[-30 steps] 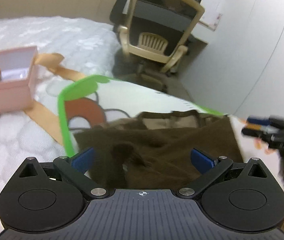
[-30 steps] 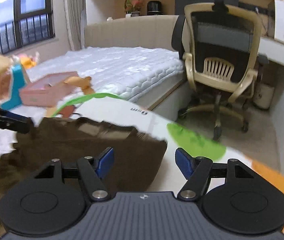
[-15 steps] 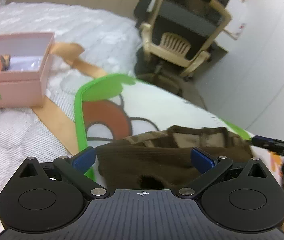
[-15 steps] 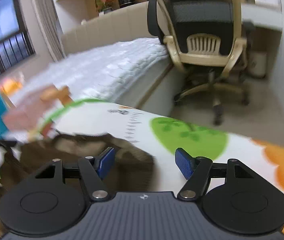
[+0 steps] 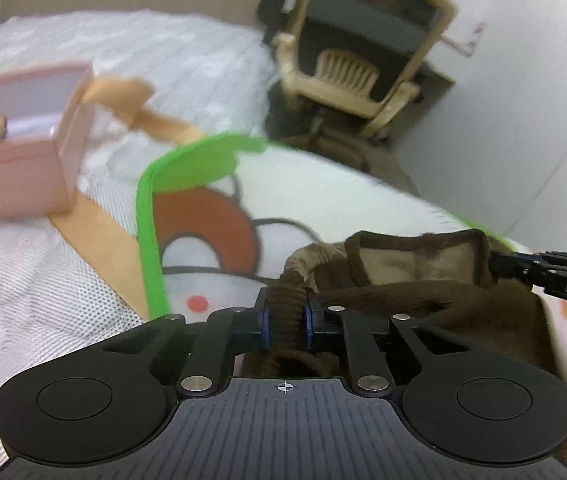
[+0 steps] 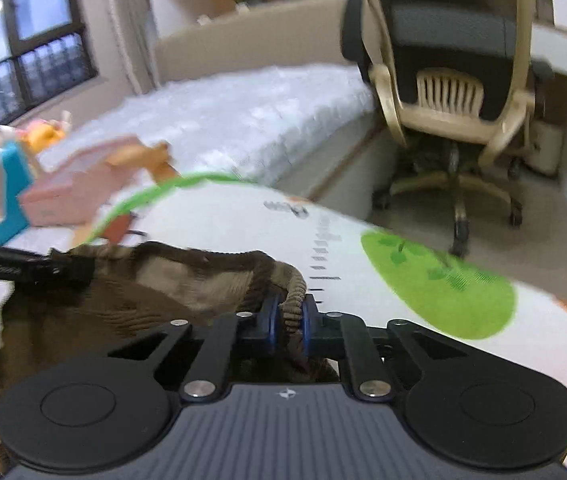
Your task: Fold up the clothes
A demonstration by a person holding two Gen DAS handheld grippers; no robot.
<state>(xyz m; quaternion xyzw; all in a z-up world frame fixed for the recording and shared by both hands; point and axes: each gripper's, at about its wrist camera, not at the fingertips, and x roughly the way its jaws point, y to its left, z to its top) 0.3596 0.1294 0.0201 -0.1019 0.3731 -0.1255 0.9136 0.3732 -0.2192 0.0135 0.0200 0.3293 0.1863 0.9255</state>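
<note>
We grip a brown corduroy garment (image 5: 463, 308) at two points along its ribbed waistband. Nearest us, the left gripper (image 5: 286, 326) has its jaws pressed together on a bunched roll of that band, and the right gripper (image 6: 288, 322) is likewise clamped tight on the band's other end. Between the two holds the waist sags open, showing a paler tan lining.

The rest of the garment trails in loose heaps toward us, over a white cartoon-printed play mat with a green border (image 5: 347, 200) that carries it. The cloth sits toward the mat's near edge, well short of its far green rim.

We judge the fold to be under way rather than finished: the fabric is rumpled, with no flat, squared layers in view, so straightening and folding remain. How many folds it already holds, we cannot tell.

Beyond the mat's left edge stands an open pink cardboard box (image 5: 23, 148) on the white quilted mattress (image 6: 243, 120). Farthest off, a beige-framed office chair with dark mesh (image 6: 459, 80) waits on the floor.
</note>
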